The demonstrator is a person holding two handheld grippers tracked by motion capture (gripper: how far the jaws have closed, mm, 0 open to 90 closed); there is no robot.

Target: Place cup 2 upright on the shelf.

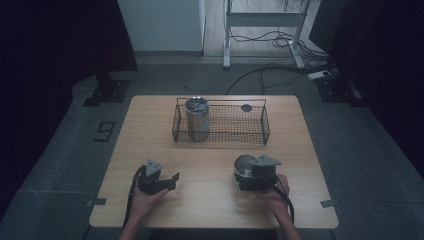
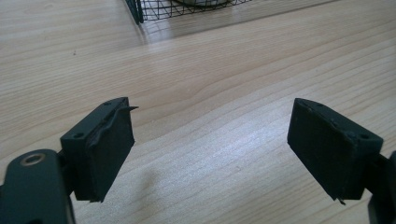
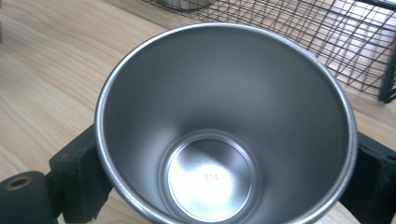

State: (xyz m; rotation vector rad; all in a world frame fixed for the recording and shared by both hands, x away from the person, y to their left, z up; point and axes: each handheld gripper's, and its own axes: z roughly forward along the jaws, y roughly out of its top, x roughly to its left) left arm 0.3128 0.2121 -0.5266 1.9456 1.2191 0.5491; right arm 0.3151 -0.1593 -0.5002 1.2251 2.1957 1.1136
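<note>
I count two shiny steel tumblers: one upright in the black wire basket (image 1: 260, 122) at the table's far side, one open-mouthed steel cup (image 3: 224, 121) near the front edge at my right. Its inside is smooth, with small digits stamped in the bottom. My right gripper (image 1: 248, 176) seems clamped on its walls; my left gripper (image 2: 210, 149) is released, holding nothing.

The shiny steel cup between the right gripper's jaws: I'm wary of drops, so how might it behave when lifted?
The shiny steel cup looks rigid and probably light, being thin-walled and empty. Its polished, tapered wall may slip between the right gripper's black pads. On its side, it would likely roll in a curve.
</note>
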